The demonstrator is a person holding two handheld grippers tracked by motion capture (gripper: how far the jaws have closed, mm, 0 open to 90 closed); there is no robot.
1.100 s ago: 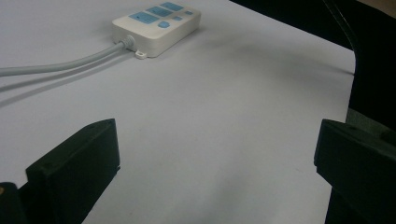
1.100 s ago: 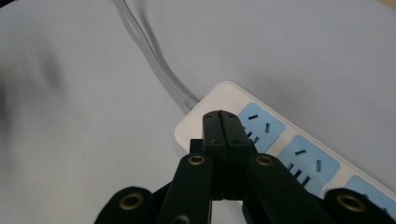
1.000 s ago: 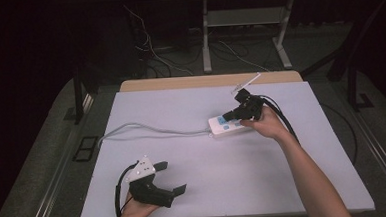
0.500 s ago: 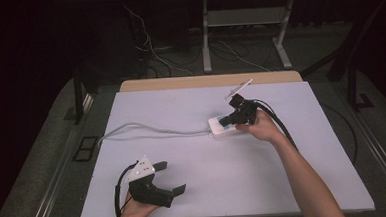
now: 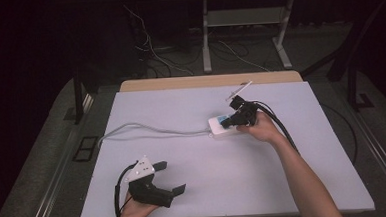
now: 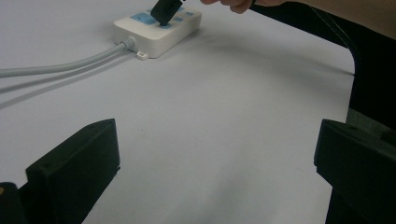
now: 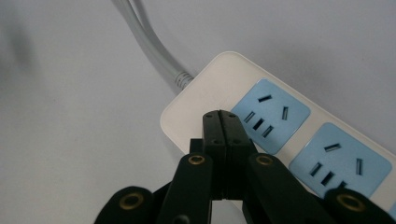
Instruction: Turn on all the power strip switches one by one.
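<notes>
A white power strip with blue sockets lies right of the table's middle, and its grey cable runs off to the left. My right gripper is shut with nothing in it. Its closed tips press down on the strip's cable end, beside the first blue socket. The left gripper view shows the same black tip standing on the strip. My left gripper rests near the front left edge, open and empty, with its jaws wide apart.
The white tabletop has a wooden strip along its far edge. A black cable trails from the right gripper along the forearm. Floor cables and a metal stand lie beyond the table.
My right gripper has shifted slightly left and down onto the strip's cable end. The left gripper and the strip have not moved.
</notes>
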